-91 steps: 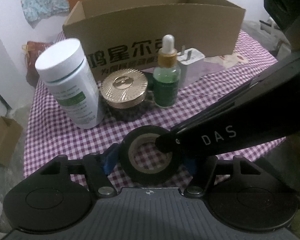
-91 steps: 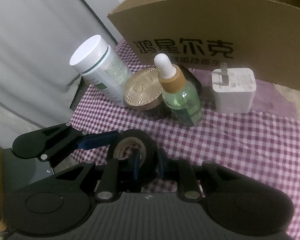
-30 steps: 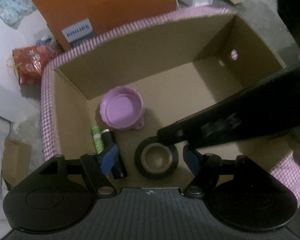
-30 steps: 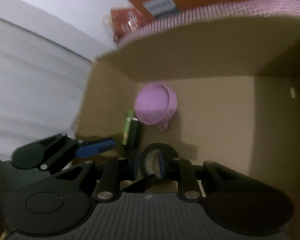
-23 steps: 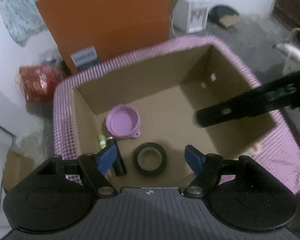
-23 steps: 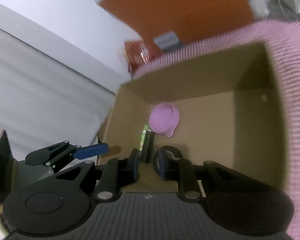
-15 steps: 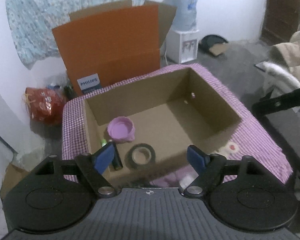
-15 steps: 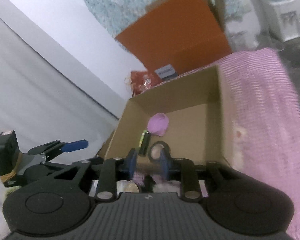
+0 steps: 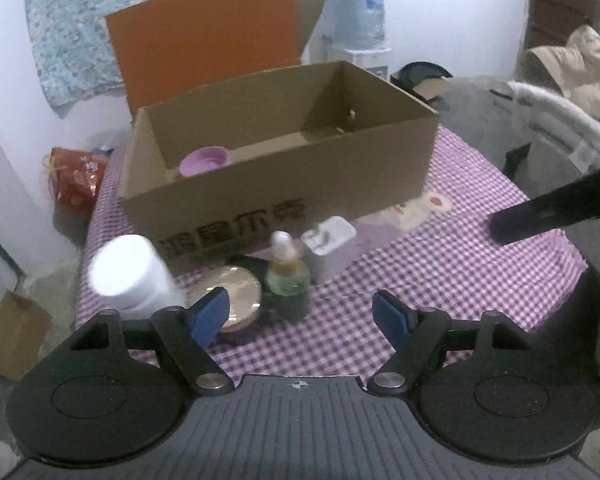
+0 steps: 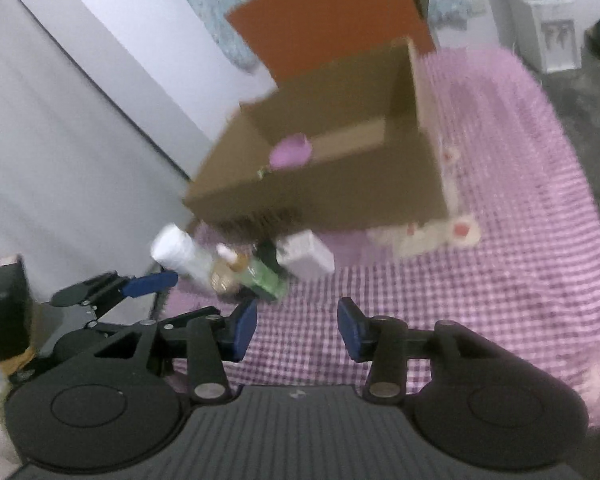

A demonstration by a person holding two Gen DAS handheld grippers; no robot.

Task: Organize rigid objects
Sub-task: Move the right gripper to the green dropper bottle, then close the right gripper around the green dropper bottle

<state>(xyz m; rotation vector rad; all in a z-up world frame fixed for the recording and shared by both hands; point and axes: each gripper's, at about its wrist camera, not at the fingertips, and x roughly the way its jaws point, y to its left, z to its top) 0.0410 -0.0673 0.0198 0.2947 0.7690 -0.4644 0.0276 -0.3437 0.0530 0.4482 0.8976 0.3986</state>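
A cardboard box (image 9: 284, 168) stands on the purple checked tablecloth (image 9: 440, 272) and holds a purple lid (image 9: 204, 162). In front of it stand a white bottle (image 9: 130, 276), a gold-lidded jar (image 9: 236, 294), a green dropper bottle (image 9: 286, 276) and a white charger (image 9: 328, 242). My left gripper (image 9: 300, 316) is open and empty, just in front of the jar and dropper bottle. My right gripper (image 10: 296, 326) is open and empty above the cloth, with the same items (image 10: 252, 272) ahead to its left and the box (image 10: 332, 176) beyond.
An orange carton flap (image 9: 208, 40) stands behind the box. A red bag (image 9: 76, 178) and a small brown box (image 9: 12, 336) lie on the floor at the left. A water jug (image 9: 356, 12) and clothing on furniture (image 9: 572, 72) are at the back right.
Both grippers carried the black tape roll into the box, released it there, and pulled back and down to the table. Both are now open and empty; the tape is hidden by the box wall.
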